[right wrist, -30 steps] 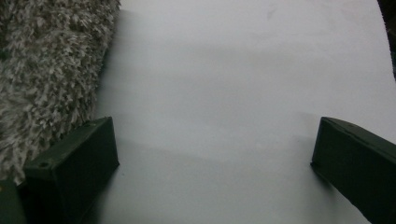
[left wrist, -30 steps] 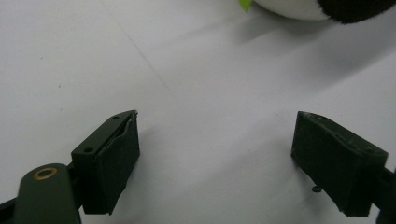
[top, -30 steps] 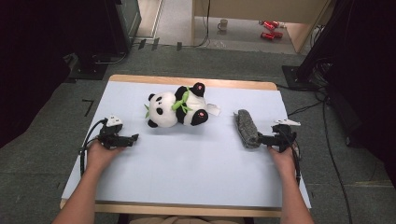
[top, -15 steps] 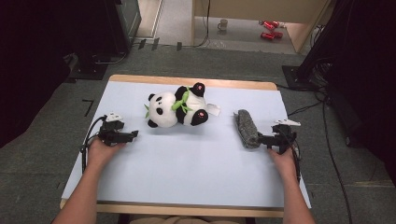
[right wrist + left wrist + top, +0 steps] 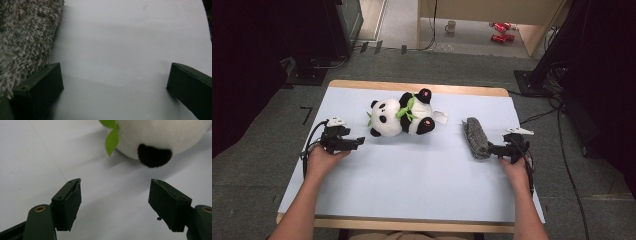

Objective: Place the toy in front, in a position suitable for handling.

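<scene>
my table (image 5: 412, 190) carries a plush panda (image 5: 404, 116) lying on its side at the far middle, with a grey shaggy cloth (image 5: 475, 137) to its right. my left claw (image 5: 357, 143), just short of the panda's head, has been closing a little, jaws apart and empty. my right claw (image 5: 491, 148) gapes empty, one jaw against the cloth.
</scene>
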Motion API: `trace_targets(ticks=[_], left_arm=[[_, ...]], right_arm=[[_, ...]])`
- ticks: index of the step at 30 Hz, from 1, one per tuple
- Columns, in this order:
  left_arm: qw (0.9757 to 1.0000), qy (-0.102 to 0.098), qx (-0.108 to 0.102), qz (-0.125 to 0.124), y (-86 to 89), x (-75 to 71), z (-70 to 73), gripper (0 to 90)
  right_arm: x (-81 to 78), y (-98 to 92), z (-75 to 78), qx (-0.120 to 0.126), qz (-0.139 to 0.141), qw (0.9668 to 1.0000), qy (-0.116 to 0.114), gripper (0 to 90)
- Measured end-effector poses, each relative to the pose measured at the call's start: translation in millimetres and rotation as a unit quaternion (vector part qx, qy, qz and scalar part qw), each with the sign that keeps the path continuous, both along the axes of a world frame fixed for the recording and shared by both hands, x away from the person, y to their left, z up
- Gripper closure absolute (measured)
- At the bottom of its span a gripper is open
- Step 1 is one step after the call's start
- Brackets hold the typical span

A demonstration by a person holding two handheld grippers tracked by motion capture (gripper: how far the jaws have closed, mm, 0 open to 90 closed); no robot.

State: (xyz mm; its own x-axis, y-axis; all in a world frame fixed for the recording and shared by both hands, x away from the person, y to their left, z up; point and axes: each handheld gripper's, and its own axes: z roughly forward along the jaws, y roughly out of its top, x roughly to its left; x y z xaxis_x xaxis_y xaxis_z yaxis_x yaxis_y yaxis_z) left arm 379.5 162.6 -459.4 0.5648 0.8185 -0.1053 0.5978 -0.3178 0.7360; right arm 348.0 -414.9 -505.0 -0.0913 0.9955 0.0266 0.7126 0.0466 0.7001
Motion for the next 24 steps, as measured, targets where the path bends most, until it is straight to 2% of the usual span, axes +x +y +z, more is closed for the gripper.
trace_targets(ticks=[1, 4, 5, 8, 15, 24], left_arm=[[0.9999, 0.001, -0.013, -0.004, -3.0, -1.4, 5.5, 29.6], [0.9999, 0.001, -0.014, -0.007, -6.3, -1.7, 8.4, 28.6], [0.9997, 0.002, -0.023, -0.008, -9.9, -2.2, 10.7, 28.7], [0.9999, 0.008, -0.01, -0.012, -16.3, -1.9, 17.5, 28.9], [0.9994, 0.0, -0.027, -0.021, -27.3, -0.5, 39.4, 29.7], [0.9986, -0.01, -0.017, -0.048, -55.9, 6.9, 65.1, 30.4]], right_arm=[[0.0, 0.0, 0.0, 0.0, 0.0, 1.0, 0.0, 0.0], [0.0, 0.0, 0.0, 0.0, 0.0, 1.0, 0.0, 0.0], [0.0, 0.0, 0.0, 0.0, 0.0, 1.0, 0.0, 0.0], [0.0, 0.0, 0.0, 0.0, 0.0, 1.0, 0.0, 0.0], [0.0, 0.0, 0.0, 0.0, 0.0, 1.0, 0.0, 0.0], [0.0, -0.1, 0.0, 0.0, 0.0, 1.0, 0.0, 0.0]])
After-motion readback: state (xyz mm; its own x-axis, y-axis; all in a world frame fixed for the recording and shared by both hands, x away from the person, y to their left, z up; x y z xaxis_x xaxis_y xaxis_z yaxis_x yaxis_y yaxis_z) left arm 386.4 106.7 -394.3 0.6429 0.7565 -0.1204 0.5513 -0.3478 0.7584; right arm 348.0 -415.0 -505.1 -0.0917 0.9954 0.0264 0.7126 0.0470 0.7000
